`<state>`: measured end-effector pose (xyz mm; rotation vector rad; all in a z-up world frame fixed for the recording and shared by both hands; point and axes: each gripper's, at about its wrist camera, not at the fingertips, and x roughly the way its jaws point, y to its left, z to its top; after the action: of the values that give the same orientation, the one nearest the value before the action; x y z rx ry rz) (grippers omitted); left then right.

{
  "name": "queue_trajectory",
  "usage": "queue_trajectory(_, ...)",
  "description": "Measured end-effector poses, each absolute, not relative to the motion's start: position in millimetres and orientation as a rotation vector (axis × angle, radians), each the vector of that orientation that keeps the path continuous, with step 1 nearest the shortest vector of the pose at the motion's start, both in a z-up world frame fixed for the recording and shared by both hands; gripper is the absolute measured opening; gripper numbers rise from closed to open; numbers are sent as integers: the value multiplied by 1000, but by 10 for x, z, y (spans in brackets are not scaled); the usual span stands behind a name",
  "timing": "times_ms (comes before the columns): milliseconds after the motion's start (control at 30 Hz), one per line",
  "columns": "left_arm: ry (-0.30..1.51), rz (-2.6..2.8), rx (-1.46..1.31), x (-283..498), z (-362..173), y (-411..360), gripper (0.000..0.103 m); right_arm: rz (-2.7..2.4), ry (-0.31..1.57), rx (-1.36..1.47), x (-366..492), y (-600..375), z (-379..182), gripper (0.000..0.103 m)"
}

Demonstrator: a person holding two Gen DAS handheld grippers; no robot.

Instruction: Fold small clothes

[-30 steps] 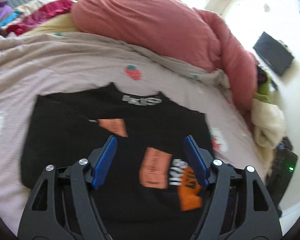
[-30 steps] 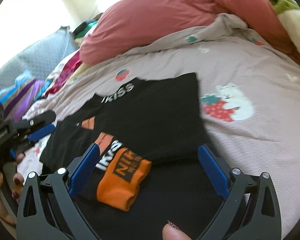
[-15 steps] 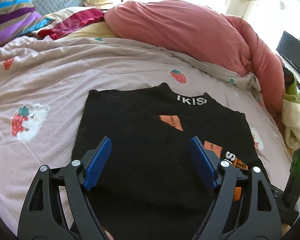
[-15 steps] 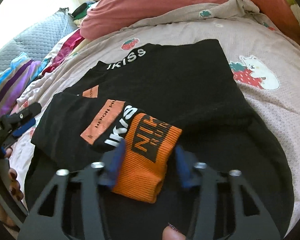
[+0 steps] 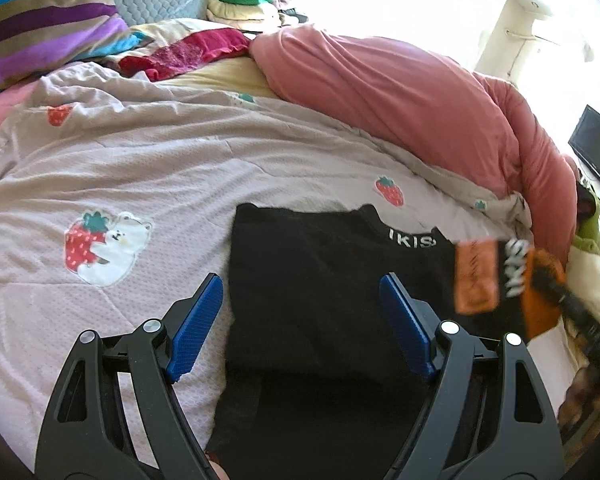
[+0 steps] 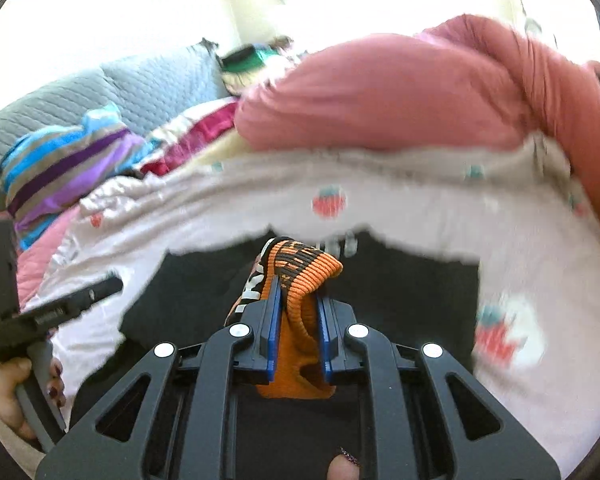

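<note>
The left wrist view looks forward and down along its own two spread fingers, low and close over the near left part of the black top [image 5: 320, 292] spread on the pale bedspread [image 5: 140, 168], facing the pink duvet [image 5: 400, 92] at the bed's far side. The right wrist view sits just as close over the same top [image 6: 412, 292], facing the same duvet [image 6: 380, 96] and striped pillow [image 6: 64, 160]. Both share the top, bedspread, duvet and pillow, and each catches the other tool at its edge
</note>
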<state>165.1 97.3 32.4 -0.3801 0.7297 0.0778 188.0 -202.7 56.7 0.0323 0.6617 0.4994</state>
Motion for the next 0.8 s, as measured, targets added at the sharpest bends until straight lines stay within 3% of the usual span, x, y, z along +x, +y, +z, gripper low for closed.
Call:
queue_trajectory(633,823,17,-248,2092,119,534,73,231,810,-99,2229,-2391,-86,19)
queue_trajectory(800,850,10,-193,2227,46,424,73,201,784,-79,2194,-2508,-55,31)
